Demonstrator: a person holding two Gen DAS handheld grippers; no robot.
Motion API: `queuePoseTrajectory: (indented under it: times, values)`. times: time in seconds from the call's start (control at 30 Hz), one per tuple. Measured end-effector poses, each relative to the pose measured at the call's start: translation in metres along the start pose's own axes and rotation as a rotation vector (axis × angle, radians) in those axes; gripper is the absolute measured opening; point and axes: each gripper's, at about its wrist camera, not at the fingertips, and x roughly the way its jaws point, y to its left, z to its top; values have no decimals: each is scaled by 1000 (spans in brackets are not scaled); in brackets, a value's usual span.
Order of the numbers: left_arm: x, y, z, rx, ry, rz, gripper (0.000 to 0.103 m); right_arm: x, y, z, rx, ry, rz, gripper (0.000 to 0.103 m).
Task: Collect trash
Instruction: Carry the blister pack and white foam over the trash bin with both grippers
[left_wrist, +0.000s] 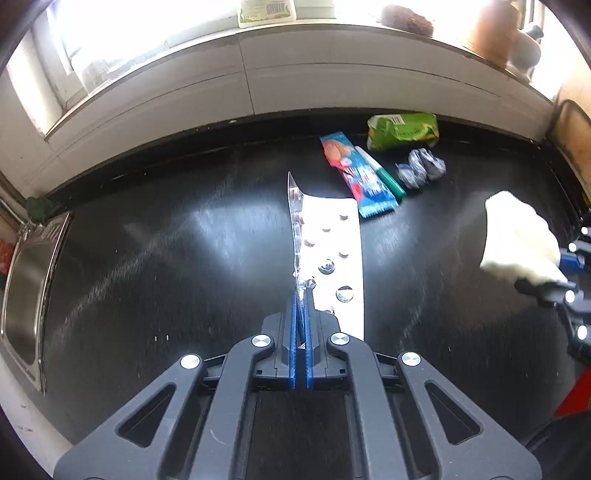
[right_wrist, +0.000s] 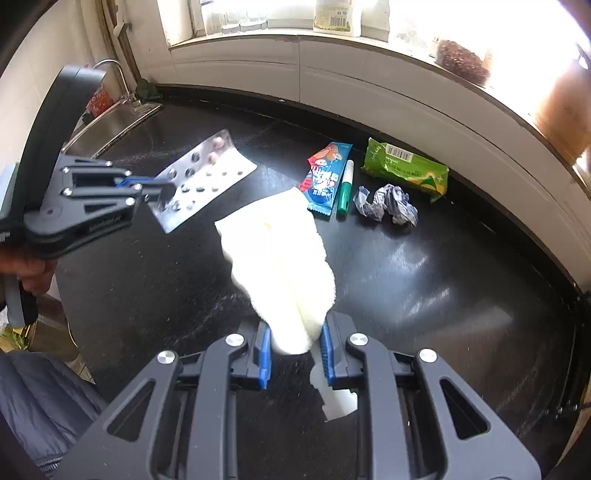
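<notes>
Left wrist view
left gripper (left_wrist: 303, 295): jaws pinched tight on the near edge of the blister pack (left_wrist: 328, 254); pack lifted off the counter, sticking out away from the camera, silver foil side lit up
counter (left_wrist: 147, 258): black, glossy, streaked; sink (left_wrist: 26, 288) at far left edge
remaining trash: blue snack wrapper (left_wrist: 356, 175) far centre; green-capped marker (left_wrist: 384, 177) just right of it, touching; crumpled dark foil ball (left_wrist: 421, 168) right of the marker; green packet (left_wrist: 402, 131) farthest back by the wall
right gripper (left_wrist: 569, 275): at right edge, only partly in frame; white tissue wad (left_wrist: 521, 240) clamped in it, held above the counter

Right wrist view
right gripper (right_wrist: 295, 345): blue pads squeezed onto the tissue wad (right_wrist: 280, 258); jaws nearly together, tissue bunched between them and fanning out ahead
left gripper (right_wrist: 162, 192): at left, closed on the blister pack (right_wrist: 203, 181); pack tilted, clear of the counter; hand (right_wrist: 29, 269) on its handle at left edge
counter (right_wrist: 424, 295): wrapper (right_wrist: 325, 177), marker (right_wrist: 345, 192), foil ball (right_wrist: 388, 205), green packet (right_wrist: 406, 170) all lying far right of centre, near the back wall
windowsill (right_wrist: 332, 40): far; bright, washed out; a bottle with a barcode (right_wrist: 336, 14) on it
sink (right_wrist: 122, 118): far left, tap above it
</notes>
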Motion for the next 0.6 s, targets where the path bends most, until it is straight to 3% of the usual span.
queuePoseTrajectory:
  times: [0.37,0.6]
  values:
    - [-24,7,-20,-31,-37,31,3,-15,22,2,-31,-18,3,22]
    - [-59,59,-56,-151,-71,142,3,-10,81,40,-150,-50,105,22]
